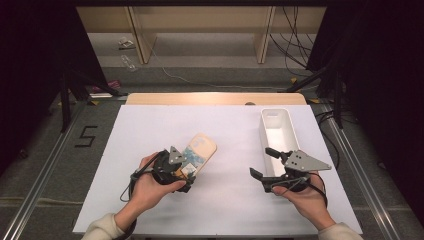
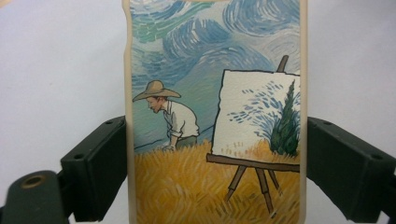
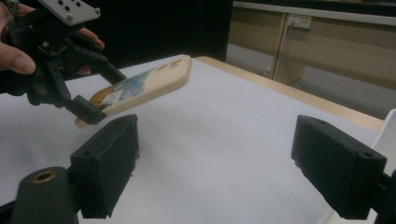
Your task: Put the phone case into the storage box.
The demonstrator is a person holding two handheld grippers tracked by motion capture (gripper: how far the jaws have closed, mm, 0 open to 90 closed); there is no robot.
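With your left gripper (image 1: 186, 172) clamped on the phone case (image 1: 200, 152), carry it level rightward to the white bin (image 1: 278, 131), keeping your wide-open, empty right gripper (image 1: 262, 162) clear.

Open white table (image 1: 225, 135) is being left between the two claws, while the right edge is being blocked by the white bin (image 1: 278, 131).

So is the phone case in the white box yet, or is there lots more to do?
Not yet. Done: the left gripper has clamped the beige phone case with the painted picture by its long edges and lifted it off the white table. In hand: the case hangs tilted in the air. Left: probably carrying it to the long white plastic bin, which looks empty. The right gripper is open beside the bin, holding nothing.
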